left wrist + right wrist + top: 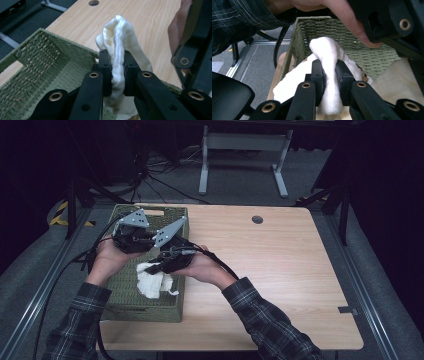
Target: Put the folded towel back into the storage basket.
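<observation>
Overhead, in the high view, both hands meet above the green woven basket [150, 215] that sits at the left side of the wooden table [280, 270]. The left tongs [131, 237] and the right tongs [167, 262] are close together, and a white cloth [155, 281] hangs bunched beneath them, over the basket's near half.

Next, the left gripper view looks along its own two black jaws, which are clenched on a fold of the cloth [117, 50]; the fabric rises above the pads and sags below them. The basket [37, 65] lies beneath and to the left, its inside wall visible, with the table [150, 20] beyond.

Finally, the right gripper view shows its jaws likewise pinching a ridge of the cloth [327, 65], with the basket's far wall [352, 47] behind and the other hand [347, 17] just above.

My judgement is that the risk lies in the narrow pinches: each pair grips only a thin fold, so pulling the hands apart quickly could let one fold slip free. The loose tail could also snag on the woven rim or fall outside it.
</observation>
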Demonstrator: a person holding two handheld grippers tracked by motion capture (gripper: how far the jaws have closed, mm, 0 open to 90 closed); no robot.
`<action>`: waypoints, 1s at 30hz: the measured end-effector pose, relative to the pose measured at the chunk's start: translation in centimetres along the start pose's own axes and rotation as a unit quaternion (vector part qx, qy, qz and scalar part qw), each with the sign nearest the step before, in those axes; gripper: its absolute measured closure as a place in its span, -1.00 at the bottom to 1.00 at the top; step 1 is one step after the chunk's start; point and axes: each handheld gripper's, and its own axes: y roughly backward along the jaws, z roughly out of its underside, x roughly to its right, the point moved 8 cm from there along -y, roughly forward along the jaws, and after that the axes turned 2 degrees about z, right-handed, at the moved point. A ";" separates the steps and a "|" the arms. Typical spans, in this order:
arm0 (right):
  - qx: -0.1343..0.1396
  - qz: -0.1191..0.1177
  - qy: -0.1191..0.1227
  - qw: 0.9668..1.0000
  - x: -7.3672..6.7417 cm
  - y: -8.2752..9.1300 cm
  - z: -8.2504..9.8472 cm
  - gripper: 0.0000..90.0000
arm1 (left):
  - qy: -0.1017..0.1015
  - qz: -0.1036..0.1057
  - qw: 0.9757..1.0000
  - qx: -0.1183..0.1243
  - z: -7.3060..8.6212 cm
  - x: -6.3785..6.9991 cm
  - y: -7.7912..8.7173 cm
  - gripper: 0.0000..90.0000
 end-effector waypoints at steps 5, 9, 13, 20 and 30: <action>-0.004 -0.001 -0.004 1.000 -0.2 -1.1 1.4 0.78 | 0.010 0.005 1.000 0.001 1.2 0.6 -0.9 0.81; -0.007 0.000 -0.015 1.000 -0.2 -1.5 3.0 0.77 | 0.018 0.013 1.000 0.002 2.0 0.9 -1.6 0.81; -0.014 0.001 -0.020 1.000 -0.3 -1.8 4.1 0.77 | 0.024 0.018 1.000 0.005 2.2 1.3 -2.2 0.81; -0.020 0.009 -0.027 0.999 -0.1 -1.9 5.3 0.51 | 0.026 0.020 0.999 -0.003 2.4 1.3 -2.9 0.81; -0.010 0.043 -0.031 0.999 1.3 0.8 5.8 0.03 | 0.035 0.004 0.999 -0.018 1.4 0.2 -3.4 0.80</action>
